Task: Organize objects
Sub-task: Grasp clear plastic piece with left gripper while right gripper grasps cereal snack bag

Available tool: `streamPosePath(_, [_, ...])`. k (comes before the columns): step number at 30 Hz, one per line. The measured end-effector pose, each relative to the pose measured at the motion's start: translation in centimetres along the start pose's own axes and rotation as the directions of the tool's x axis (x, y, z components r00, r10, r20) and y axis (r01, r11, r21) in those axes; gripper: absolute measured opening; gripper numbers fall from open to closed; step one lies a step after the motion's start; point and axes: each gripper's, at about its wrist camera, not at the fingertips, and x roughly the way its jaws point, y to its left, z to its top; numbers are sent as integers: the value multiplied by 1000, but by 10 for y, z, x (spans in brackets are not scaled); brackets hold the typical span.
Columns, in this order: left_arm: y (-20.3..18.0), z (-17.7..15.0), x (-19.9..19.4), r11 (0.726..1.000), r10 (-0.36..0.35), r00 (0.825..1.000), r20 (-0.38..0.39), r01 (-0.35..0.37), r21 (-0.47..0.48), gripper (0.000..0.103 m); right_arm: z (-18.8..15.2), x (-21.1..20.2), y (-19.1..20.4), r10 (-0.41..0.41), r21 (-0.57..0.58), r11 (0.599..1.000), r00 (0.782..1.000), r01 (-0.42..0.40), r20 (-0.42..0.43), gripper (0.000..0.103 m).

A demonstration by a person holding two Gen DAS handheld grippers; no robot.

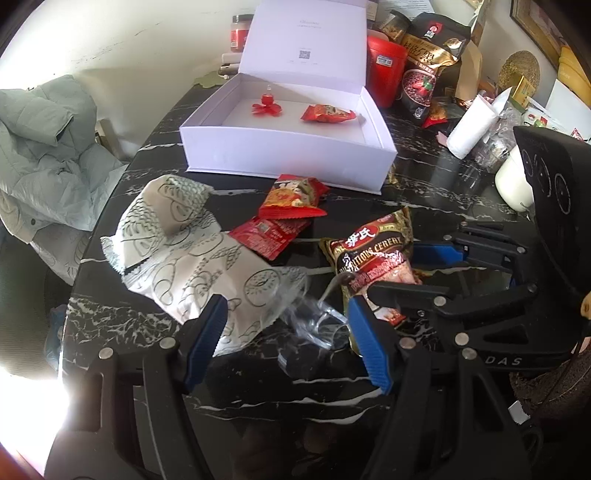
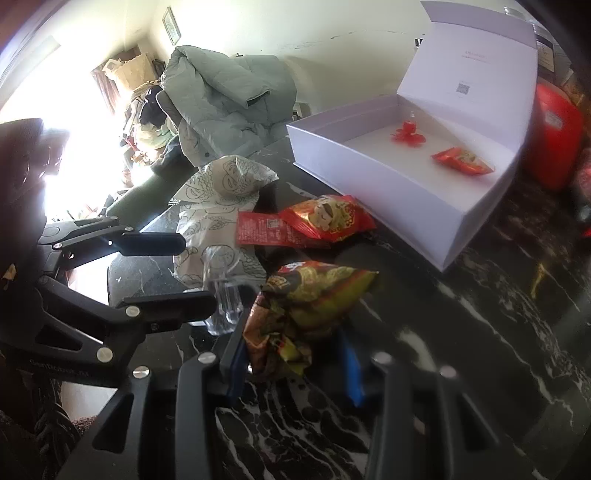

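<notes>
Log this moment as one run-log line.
right gripper: shut on cereal packet | left gripper: open over clear wrapper | white box: open

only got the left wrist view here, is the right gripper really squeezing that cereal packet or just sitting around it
Observer: Squeezing, it looks like. In the right wrist view the right gripper has its blue pads against the cereal packet, which is crumpled between the jaws.
Operator: ok, what's past the grey coat, my view cuts off there
Observer: A small framed picture hangs on the wall up beyond the grey coat, beside a very bright corner.
</notes>
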Motion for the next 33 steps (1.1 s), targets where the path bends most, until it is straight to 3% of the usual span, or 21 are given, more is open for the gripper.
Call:
streamPosePath(9, [-22, -6, 6, 999, -31, 999, -26, 32, 40, 66, -17, -18, -12, -39, 22, 999, 999, 40, -4, 43])
streamPosePath(17, [-14, -27, 11, 995, -48, 997, -55, 43, -85, 66, -30, -26, -10, -55, 34, 998, 998, 55, 4, 43])
streamPosePath(33, [-7, -33, 7, 982, 13, 998, -62, -24, -188, 66, -33, -28, -10, -56, 49, 997, 998, 55, 16, 43])
